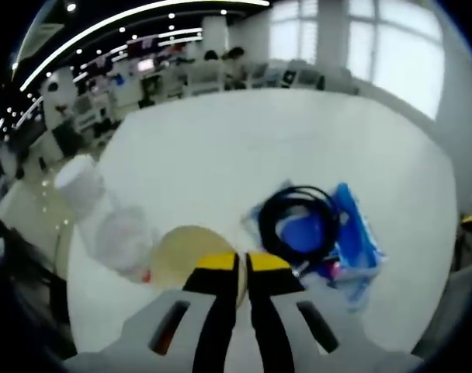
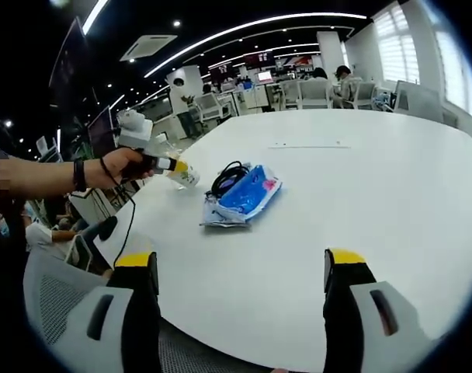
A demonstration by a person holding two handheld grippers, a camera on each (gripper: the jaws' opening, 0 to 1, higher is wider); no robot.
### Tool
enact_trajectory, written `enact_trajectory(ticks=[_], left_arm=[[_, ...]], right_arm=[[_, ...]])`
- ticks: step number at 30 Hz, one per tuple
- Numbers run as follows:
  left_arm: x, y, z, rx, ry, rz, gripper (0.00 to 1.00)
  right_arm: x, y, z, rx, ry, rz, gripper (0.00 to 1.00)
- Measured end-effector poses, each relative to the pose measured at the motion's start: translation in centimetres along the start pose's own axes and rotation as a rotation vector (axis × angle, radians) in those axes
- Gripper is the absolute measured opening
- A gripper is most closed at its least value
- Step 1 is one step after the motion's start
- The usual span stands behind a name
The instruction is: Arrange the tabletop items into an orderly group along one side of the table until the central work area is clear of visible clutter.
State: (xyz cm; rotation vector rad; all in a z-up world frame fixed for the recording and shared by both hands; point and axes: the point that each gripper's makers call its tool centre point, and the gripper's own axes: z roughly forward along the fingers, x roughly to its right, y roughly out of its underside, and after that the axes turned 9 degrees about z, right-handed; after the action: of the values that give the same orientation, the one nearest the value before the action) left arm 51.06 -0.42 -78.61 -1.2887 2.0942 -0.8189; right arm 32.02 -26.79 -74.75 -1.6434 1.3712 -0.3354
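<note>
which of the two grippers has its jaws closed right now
The left gripper: its yellow-tipped jaws meet at a tan disc. The right gripper stands wide open.

On my white round table [image 2: 360,202], the coiled black cable [image 1: 298,217] lies on the crinkled blue plastic packet [image 1: 352,241]. The round yellowish disc [image 1: 182,252] sits just left of them in the left gripper view.

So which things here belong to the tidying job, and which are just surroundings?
Job items:
- blue packet
- black cable coiled on it
- round yellowish disc in the left gripper
- clear plastic bottle
- white table

Surroundings:
- office chairs
- windows
</note>
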Motion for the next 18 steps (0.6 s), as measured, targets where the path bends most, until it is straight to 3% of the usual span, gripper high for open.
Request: enact_trajectory(ticks=[4, 18], left_arm=[[0.2, 0.4, 1.0, -0.042, -0.004, 0.024, 0.01], [-0.4, -0.6, 2.4, -0.079, -0.001, 0.053, 0.02]], right_arm=[[0.0, 0.0, 0.0, -0.003, 0.0, 0.003, 0.88], [0.4, -0.1, -0.1, 0.001, 0.009, 0.016, 0.88]])
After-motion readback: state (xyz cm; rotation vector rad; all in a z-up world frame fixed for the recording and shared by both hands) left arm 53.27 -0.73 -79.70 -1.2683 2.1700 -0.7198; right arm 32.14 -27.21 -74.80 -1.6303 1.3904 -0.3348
